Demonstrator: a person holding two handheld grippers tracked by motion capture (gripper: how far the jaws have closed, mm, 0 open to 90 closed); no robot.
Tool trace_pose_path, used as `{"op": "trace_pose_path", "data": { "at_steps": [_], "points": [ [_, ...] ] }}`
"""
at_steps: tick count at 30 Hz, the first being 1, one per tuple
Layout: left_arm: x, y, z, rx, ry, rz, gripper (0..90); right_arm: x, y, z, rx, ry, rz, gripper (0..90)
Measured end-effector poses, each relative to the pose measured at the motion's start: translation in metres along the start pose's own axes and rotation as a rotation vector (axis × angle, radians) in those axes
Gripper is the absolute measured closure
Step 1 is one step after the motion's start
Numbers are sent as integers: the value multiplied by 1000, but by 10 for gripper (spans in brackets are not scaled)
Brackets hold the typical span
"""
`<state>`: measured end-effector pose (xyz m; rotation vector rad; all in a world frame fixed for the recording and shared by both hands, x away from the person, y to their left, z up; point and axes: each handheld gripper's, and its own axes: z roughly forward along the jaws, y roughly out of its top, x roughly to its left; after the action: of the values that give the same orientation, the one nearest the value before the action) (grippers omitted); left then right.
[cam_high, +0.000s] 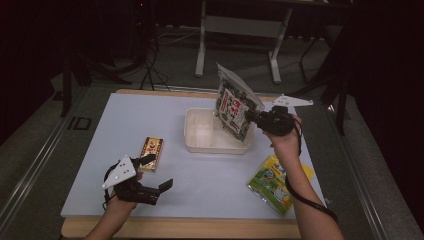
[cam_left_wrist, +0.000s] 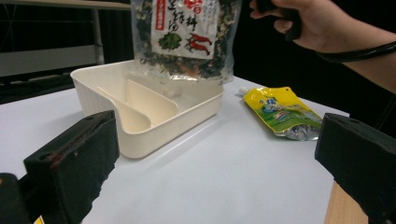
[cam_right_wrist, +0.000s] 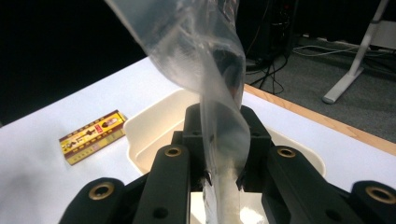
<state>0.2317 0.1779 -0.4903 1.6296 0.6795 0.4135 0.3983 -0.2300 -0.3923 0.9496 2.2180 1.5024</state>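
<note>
My right gripper (cam_high: 251, 117) is shut on the edge of a clear snack bag (cam_high: 235, 104) with a red and white label, holding it tilted above the white tray (cam_high: 197, 142). The bag (cam_left_wrist: 184, 35) hangs over the tray (cam_left_wrist: 187, 112) in the left gripper view. Its clear film (cam_right_wrist: 205, 60) is pinched between the black jaws of the right gripper (cam_right_wrist: 223, 179). My left gripper (cam_high: 157, 172) rests open near the table's front left, next to a small yellow and red box (cam_high: 151, 153). The wide-apart fingers (cam_left_wrist: 74, 163) hold nothing.
A yellow and green pouch (cam_high: 274, 182) lies flat at the front right, under the right forearm. The box (cam_right_wrist: 92, 136) lies left of the tray (cam_right_wrist: 154, 126). A desk frame (cam_high: 240, 30) and cables stand on the floor beyond the table.
</note>
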Motion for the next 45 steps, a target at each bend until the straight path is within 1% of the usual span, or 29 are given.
{"op": "trace_pose_path", "data": {
  "at_steps": [4, 8, 13, 15, 17, 19, 21, 24, 29, 33, 35, 37, 38, 39, 41, 45],
  "points": [
    [0, -1, 0, 4, -3, -2, 2, -2, -4, 9, 10, 1, 8, 770],
    [0, -1, -1, 4, -7, -1, 3, -4, -5, 8, 3, 0, 13, 770],
    [0, -1, -1, 4, -10, -3, 2, -2, -5, 4, 20, -17, -12, 770],
    [0, -1, 0, 2, -10, -4, 2, -2, -7, 5, 28, -25, -22, 770],
    [-1, -1, 0, 2, -13, -5, 2, -3, -10, 9, 34, -23, -16, 770],
    [-1, -2, 0, 9, -14, -1, 2, -5, -12, 12, 24, -13, -2, 770],
    [0, -2, 0, 6, -16, -8, 2, -7, -13, 13, 16, -8, 8, 770],
    [1, -3, 1, 8, -18, -7, 2, -9, -15, 17, 9, 1, 18, 770],
    [0, -3, 1, 10, -19, -6, 3, -11, -16, 21, 7, 7, 21, 770],
    [1, -4, 0, 8, -21, -10, 3, -14, -20, 27, 0, 12, 43, 771],
    [1, -4, 0, 6, -19, -12, 2, -15, -24, 30, 9, 11, 49, 771],
    [1, -4, 0, 6, -21, -12, 2, -16, -33, 37, 46, 2, 45, 771],
    [1, -4, 0, 7, -19, -10, 3, -18, -38, 37, 15, 23, 65, 771],
    [1, -4, 0, 7, -20, -10, 3, -20, -39, 36, 6, 15, 76, 771],
    [1, -4, 0, 9, -20, -12, 2, -24, -42, 33, -1, 22, 96, 770],
    [1, -5, 1, 13, -23, -12, 3, -22, -39, 34, 18, 19, 74, 769]
  ]
}}
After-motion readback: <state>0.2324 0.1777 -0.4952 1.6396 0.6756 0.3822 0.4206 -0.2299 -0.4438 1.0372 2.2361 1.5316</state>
